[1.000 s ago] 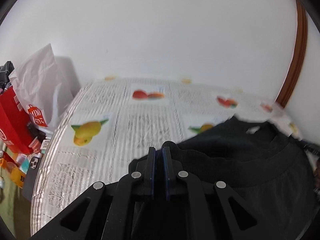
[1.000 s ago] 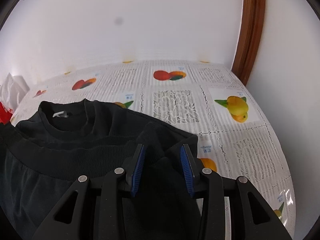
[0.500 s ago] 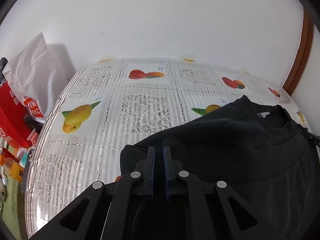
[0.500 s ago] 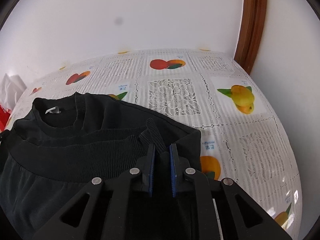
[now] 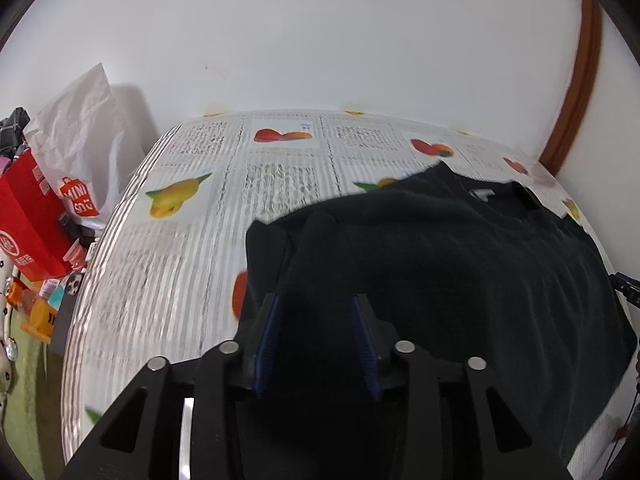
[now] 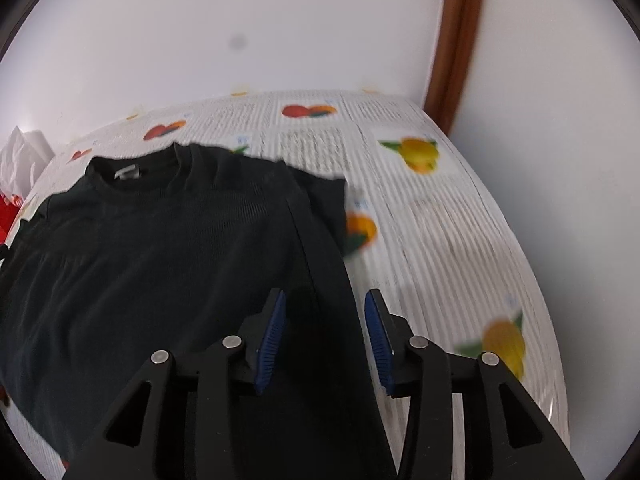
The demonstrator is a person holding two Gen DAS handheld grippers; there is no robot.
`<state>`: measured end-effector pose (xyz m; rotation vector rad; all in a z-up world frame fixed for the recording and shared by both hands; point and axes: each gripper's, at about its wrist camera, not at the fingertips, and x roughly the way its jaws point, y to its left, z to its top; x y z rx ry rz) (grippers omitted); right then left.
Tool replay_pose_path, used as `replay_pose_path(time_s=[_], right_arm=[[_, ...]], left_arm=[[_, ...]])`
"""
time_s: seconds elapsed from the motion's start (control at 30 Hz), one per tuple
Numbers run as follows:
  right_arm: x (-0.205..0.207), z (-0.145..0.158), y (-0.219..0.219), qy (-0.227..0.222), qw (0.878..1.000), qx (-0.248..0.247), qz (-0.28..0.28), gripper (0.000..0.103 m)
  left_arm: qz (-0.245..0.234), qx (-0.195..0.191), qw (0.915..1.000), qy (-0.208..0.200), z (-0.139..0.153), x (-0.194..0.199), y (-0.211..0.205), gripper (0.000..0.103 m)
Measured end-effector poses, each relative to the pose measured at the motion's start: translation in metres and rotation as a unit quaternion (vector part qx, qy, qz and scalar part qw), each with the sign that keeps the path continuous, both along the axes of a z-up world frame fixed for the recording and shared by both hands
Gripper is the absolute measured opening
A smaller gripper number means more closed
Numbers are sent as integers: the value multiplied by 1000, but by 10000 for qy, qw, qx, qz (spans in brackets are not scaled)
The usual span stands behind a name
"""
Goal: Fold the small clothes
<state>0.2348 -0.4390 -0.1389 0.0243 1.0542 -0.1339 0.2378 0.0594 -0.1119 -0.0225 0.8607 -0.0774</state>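
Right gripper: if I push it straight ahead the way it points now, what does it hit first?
Most likely the black T-shirt: its right edge lies between the opening jaws of the right gripper, unpinched. The fruit-print tablecloth sits just beside that edge; depth is unclear.

White walls meet brown wooden trim — fruit-print tablecloth below.

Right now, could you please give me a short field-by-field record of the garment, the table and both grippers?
garment: black top, lying spread on the table, neck label showing at the collar
surface: tablecloth with fruit prints and lace-pattern squares
left gripper: jaws opening, over the garment's edge, pads not pressing the fabric
right gripper: jaws opening, straddling the garment's side edge, nothing pinched
beside table: white bag and red box
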Motion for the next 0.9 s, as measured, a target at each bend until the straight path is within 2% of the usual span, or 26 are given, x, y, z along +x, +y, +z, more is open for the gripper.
replay_pose_path(time_s=[0.07,0.13,0.3,0.4,0.5,0.57,0.6,0.63,0.7,0.73,0.8,0.9], right_arm=[[-13,-5,-4,101,9999,81,-49,44],[-24,-11,-5,191,9997,89,-100,46],[-33,-13,-5,168,9996,199,-124,46],[-25,-15,-3,189,9996,229,-44,46],[-10,-21,-2,248,9993,284,-34,46],[0,-26,-3,322,9988,371,-59,46],[3,-27,-4,346,9986,406,-44,39],[5,-29,-3,362,9982,481,26,27],[8,-28,0,353,9974,580,233,15],[8,-26,1,310,9975,537,343,13],[7,-22,-4,167,9975,522,443,12],[12,-17,-20,42,9973,644,359,11]], left_arm=[[-19,-43,10000,7,-1,-16,4,45],[0,-173,9998,89,-5,-31,11,48],[22,-483,9982,362,-21,-63,36,48],[144,-528,9973,479,-28,-76,53,48],[167,-900,9942,563,-33,-80,66,48],[177,-1097,9918,625,-36,-78,69,42],[163,-1158,9911,642,-38,-78,68,38],[144,-1201,9905,648,-38,-77,65,31],[117,-1048,9928,569,-36,-76,55,20],[97,-949,9941,514,-34,-74,51,10],[149,-668,9969,392,-31,-71,42,8],[115,-717,9967,369,-32,-56,32,8]])
